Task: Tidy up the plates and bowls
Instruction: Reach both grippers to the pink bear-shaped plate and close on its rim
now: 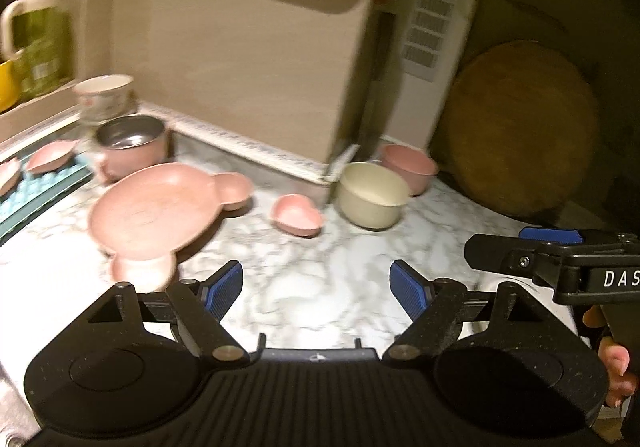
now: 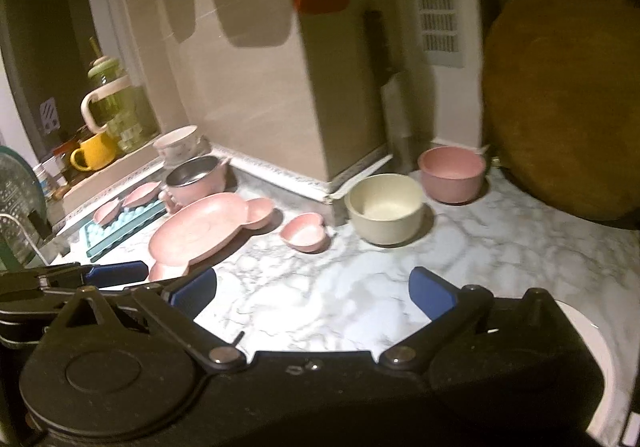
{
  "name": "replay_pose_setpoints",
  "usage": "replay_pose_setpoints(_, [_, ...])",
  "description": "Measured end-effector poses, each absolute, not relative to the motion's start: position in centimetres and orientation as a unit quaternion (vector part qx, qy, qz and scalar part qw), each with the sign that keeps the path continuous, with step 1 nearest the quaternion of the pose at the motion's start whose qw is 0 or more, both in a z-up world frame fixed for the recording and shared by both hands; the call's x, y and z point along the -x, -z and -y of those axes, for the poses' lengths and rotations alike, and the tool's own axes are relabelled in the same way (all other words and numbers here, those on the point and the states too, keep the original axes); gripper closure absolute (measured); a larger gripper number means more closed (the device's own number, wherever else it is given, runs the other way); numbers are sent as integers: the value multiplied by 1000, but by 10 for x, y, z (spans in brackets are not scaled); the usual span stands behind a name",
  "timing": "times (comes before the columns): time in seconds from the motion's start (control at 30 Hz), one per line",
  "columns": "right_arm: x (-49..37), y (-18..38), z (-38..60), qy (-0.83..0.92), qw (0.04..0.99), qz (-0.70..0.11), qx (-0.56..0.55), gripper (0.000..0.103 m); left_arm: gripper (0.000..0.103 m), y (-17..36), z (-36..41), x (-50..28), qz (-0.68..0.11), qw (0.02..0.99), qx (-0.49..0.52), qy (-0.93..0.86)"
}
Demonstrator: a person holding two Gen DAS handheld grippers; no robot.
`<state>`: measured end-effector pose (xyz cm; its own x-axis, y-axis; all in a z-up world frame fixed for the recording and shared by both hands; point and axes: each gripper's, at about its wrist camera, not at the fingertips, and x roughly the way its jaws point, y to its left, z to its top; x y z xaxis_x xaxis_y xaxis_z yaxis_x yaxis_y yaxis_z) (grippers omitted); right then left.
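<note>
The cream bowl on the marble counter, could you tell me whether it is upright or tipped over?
Upright: the cream bowl sits on its base with its open rim facing up, inside visible and apparently empty.

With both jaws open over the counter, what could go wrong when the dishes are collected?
1. The bear-shaped plate lies close to the left gripper; a low sweep might knock it.
2. The small heart dish is shallow, so the jaws may slip on its rim.
3. The cream bowl stands near the pink bowl; grasping one could bump the other.
</note>
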<state>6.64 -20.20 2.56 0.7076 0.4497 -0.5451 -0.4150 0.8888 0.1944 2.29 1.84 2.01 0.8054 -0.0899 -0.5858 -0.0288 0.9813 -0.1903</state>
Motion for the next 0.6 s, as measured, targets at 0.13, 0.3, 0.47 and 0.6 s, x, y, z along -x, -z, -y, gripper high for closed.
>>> replay_pose_setpoints(0.13, [-84,-21,181,-259,914,-313,-13,0,23,-13,-42,-26,-317,942,109,-26])
replay_pose_setpoints(0.3, [-116,-14,148,-288,899,-330,3,1,23,-2,-70,-37,-331,931,129,-81])
replay_pose_setpoints(0.47, [-151,-6,116,-310,885,-346,18,2,23,12,-97,-51,-344,917,148,-136])
replay_pose_setpoints(0.6, [-178,3,92,-321,876,-359,31,4,23,23,-121,-63,-354,905,161,-175])
